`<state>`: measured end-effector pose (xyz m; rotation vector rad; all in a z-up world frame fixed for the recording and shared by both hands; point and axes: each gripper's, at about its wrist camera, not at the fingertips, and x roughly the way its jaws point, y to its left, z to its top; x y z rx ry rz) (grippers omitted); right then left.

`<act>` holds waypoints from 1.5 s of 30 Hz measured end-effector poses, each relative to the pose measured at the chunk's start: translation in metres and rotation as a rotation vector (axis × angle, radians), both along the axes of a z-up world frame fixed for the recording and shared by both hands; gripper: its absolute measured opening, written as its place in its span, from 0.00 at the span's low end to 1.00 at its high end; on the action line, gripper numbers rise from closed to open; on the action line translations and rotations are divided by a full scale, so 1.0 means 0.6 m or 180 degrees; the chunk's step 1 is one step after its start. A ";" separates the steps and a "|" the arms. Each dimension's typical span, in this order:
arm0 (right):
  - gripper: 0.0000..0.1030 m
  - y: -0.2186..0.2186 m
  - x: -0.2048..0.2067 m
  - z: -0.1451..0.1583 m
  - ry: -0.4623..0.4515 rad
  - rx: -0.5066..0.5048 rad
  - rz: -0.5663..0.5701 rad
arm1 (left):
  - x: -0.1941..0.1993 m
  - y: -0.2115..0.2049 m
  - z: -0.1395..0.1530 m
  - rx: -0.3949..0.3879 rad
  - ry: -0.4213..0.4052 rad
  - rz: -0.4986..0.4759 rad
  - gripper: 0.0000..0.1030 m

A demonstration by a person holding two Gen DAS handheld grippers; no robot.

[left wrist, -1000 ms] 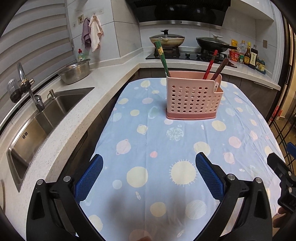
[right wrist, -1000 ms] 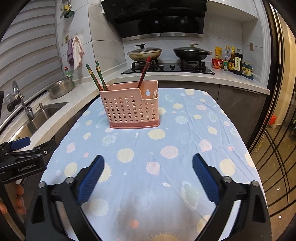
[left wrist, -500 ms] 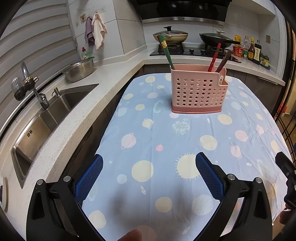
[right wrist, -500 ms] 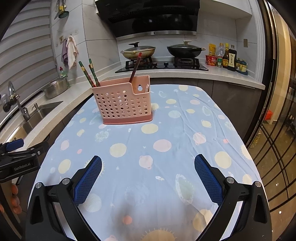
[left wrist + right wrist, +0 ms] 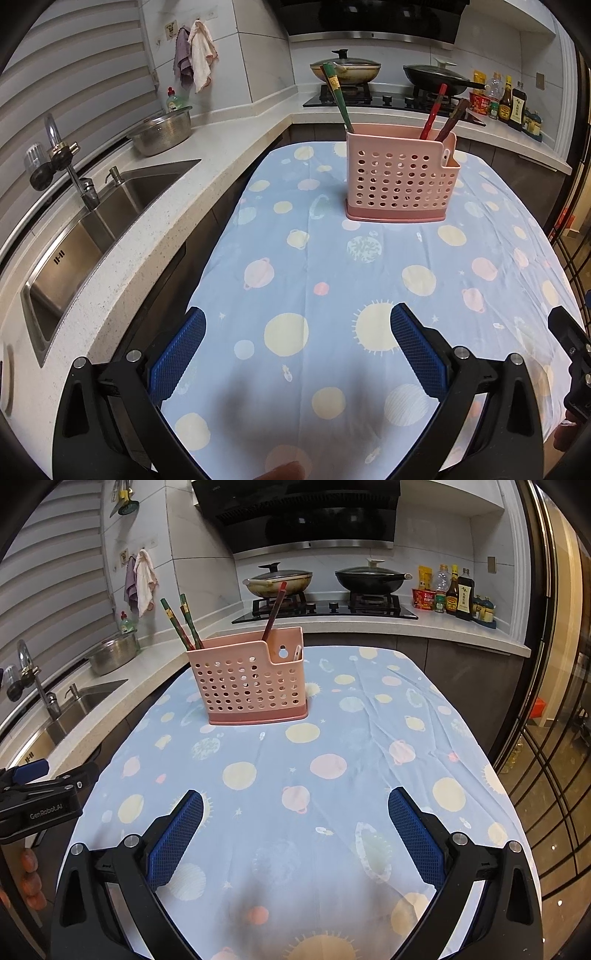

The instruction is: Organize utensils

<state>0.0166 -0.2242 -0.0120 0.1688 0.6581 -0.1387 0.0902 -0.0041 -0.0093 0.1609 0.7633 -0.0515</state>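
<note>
A pink perforated utensil holder stands upright on the blue planet-print tablecloth; it also shows in the right wrist view. Green chopsticks lean from its left end, and red and brown chopsticks from its right end. In the right wrist view the green chopsticks and a red chopstick stick up, and a white utensil tip shows in the side pocket. My left gripper and right gripper are both open and empty, low over the near table, well short of the holder.
A sink and faucet lie left, with a steel bowl on the counter. The stove holds two pans; sauce bottles stand at right. The left gripper's body shows at the right view's left edge.
Both grippers have drifted slightly back and shifted their view; the holder appears a little farther away in the right view. Both stay open and empty. Nothing on the table moved.
</note>
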 end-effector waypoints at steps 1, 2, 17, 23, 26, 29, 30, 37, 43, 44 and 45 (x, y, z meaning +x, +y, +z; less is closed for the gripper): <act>0.93 0.002 0.000 -0.001 0.0002 0.0003 0.0009 | -0.001 0.000 0.000 0.0004 -0.0011 0.0001 0.93; 0.93 0.002 0.000 -0.001 0.0007 0.0008 0.0014 | -0.001 0.000 0.001 0.0004 -0.0018 -0.0002 0.93; 0.93 0.018 0.006 -0.001 0.0025 0.0003 0.0097 | -0.004 0.003 0.000 -0.0046 0.0002 0.0002 0.93; 0.93 0.023 0.008 -0.001 0.0034 0.0004 0.0121 | -0.003 0.004 0.000 -0.0057 0.0010 0.0001 0.93; 0.93 0.024 0.009 -0.001 0.0035 0.0008 0.0128 | -0.003 0.004 -0.001 -0.0054 0.0011 0.0014 0.93; 0.93 0.024 0.010 -0.001 0.0034 0.0017 0.0136 | -0.002 0.004 -0.004 -0.0057 0.0029 0.0034 0.93; 0.93 0.024 0.011 -0.001 0.0032 0.0016 0.0138 | -0.001 0.004 -0.005 -0.0049 0.0032 0.0042 0.93; 0.93 0.026 0.011 -0.001 0.0041 0.0019 0.0137 | -0.001 0.006 -0.006 -0.0042 0.0032 0.0051 0.93; 0.93 0.026 0.011 -0.001 0.0045 0.0020 0.0139 | 0.000 0.006 -0.006 -0.0041 0.0034 0.0049 0.93; 0.93 0.026 0.011 -0.001 0.0042 0.0020 0.0139 | -0.001 0.005 -0.006 -0.0041 0.0031 0.0049 0.93; 0.93 0.026 0.011 -0.001 0.0042 0.0021 0.0139 | 0.000 0.005 -0.007 -0.0037 0.0030 0.0052 0.93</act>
